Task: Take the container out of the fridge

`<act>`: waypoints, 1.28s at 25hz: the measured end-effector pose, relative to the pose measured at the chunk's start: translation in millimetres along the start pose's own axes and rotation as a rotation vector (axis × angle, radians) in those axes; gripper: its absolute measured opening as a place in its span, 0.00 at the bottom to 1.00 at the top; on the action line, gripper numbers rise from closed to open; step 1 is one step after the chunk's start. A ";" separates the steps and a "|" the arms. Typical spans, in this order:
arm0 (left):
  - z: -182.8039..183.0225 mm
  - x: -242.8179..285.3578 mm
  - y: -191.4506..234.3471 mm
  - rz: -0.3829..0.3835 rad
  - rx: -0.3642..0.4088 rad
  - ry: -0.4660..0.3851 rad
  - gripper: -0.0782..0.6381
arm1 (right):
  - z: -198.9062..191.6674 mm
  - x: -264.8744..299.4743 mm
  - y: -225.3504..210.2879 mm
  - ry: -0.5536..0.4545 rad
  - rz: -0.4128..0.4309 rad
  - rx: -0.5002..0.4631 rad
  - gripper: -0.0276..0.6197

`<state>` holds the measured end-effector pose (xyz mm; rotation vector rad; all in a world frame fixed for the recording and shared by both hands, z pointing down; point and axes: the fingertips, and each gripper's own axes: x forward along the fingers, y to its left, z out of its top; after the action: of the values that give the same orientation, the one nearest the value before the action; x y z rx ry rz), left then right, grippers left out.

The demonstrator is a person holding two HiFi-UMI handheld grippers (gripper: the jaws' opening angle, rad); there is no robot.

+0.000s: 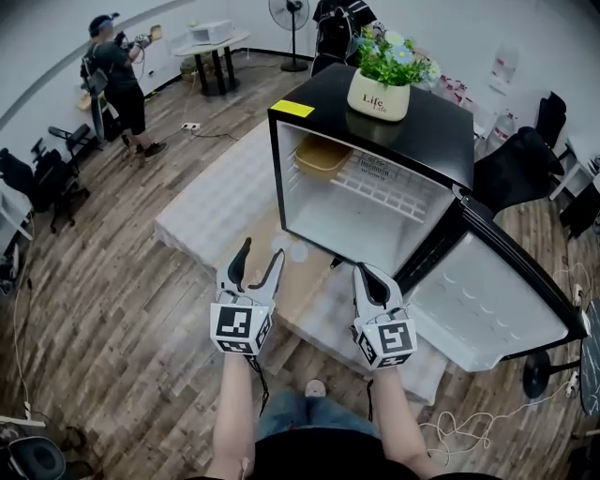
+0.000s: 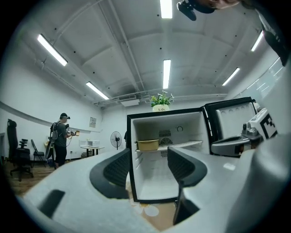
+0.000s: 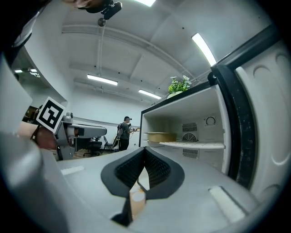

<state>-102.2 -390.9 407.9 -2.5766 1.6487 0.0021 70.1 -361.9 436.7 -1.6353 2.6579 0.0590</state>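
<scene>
A small black fridge (image 1: pixel 441 131) stands on a low platform with its door (image 1: pixel 487 300) swung wide to the right. On its wire shelf at the back left sits a tan container (image 1: pixel 322 155), seen too as the container (image 2: pixel 148 144) and the container (image 3: pixel 161 136). My left gripper (image 1: pixel 258 267) is open in front of the fridge, nothing between its jaws. My right gripper (image 1: pixel 368 277) is shut and empty, near the door's inner edge. Both are short of the fridge opening.
A potted plant (image 1: pixel 382 75) stands on top of the fridge. The platform (image 1: pixel 216 202) has a pale mat and a brown board (image 1: pixel 295 281). A person (image 1: pixel 117 80) stands far left by a table. Office chairs, a fan (image 1: pixel 289 19) and floor cables ring the area.
</scene>
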 end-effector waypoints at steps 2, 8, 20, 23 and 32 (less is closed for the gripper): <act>-0.2 20.9 2.5 -0.034 0.019 0.009 0.47 | 0.1 10.7 -3.0 0.003 -0.002 -0.004 0.05; -2.2 76.9 2.5 -0.155 0.072 0.034 0.47 | 6.8 37.8 -17.0 0.008 -0.045 -0.018 0.05; -4.8 166.6 -12.7 -0.406 0.388 0.200 0.47 | 5.9 73.2 -30.4 0.038 -0.054 -0.035 0.05; -7.2 180.1 -14.2 -0.431 0.515 0.237 0.47 | 4.3 78.7 -30.5 0.042 -0.050 -0.034 0.05; -17.3 209.9 -21.2 -0.450 0.920 0.343 0.47 | 1.2 83.4 -37.5 0.057 -0.047 -0.038 0.05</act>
<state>4.4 -573.5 417.0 -2.1568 0.7604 -1.0053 66.0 -453.1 431.5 -1.7355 2.6748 0.0627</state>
